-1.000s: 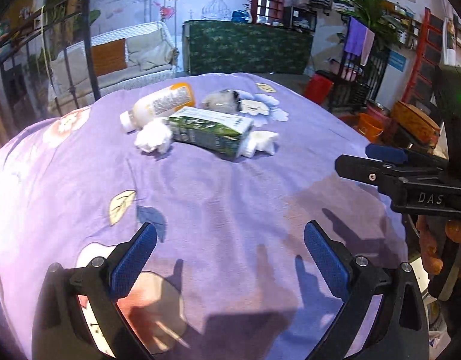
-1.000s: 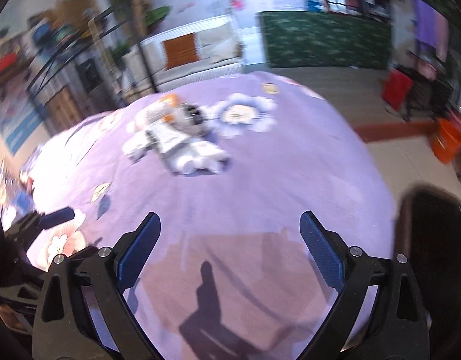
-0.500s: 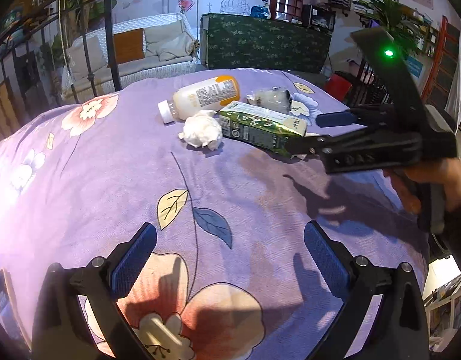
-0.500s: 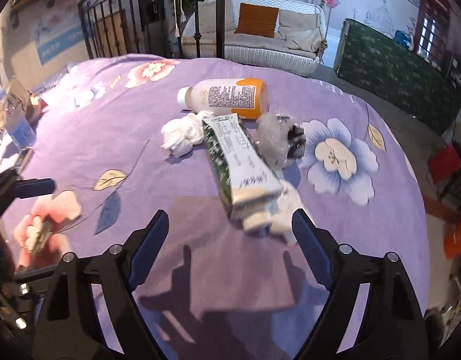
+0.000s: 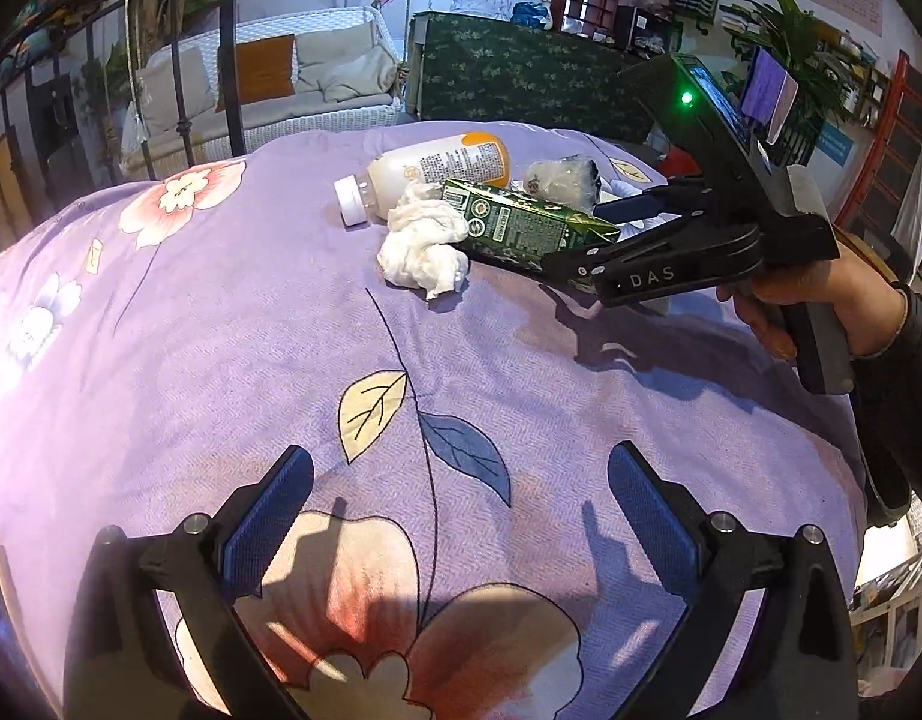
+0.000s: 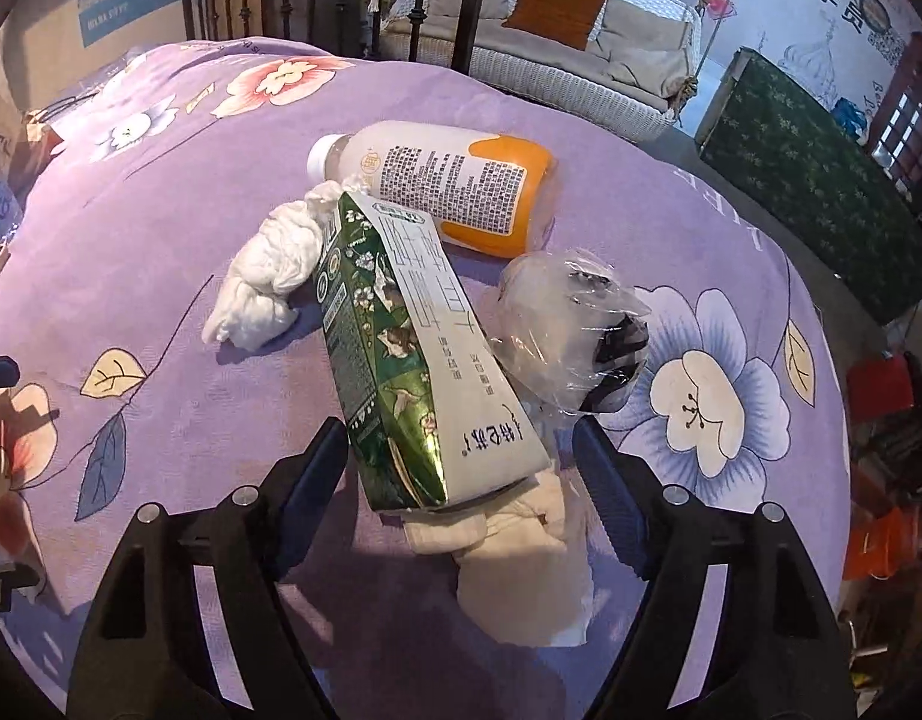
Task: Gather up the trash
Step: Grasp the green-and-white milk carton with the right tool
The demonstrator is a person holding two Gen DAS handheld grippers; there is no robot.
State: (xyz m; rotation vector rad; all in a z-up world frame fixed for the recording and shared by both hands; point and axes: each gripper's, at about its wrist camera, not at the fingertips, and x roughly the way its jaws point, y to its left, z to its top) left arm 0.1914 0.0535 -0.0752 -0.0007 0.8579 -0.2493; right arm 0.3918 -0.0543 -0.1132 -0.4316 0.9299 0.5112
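Nothing collected yet — bottle [image 6: 455, 186], carton [image 6: 413, 360], both tissue wads [image 6: 269, 276] and wrapper [image 6: 574, 330] all sit mid-tabletop [image 6: 161, 192]; your right hand-held gripper [image 6: 461, 468] is closing around the carton's end without contact, left hand-held gripper [image 5: 461, 522] spread, empty.

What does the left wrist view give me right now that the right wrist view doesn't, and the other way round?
Left wrist only: the right gripper from the side, the hand holding it, and the left gripper open over bare cloth.

Right wrist only: the flat tissue under the carton's near end, and the right jaws closing either side of that end, pads not yet touching.

Both: carton, bottle, crumpled tissue, plastic wrapper, all on the purple cloth.
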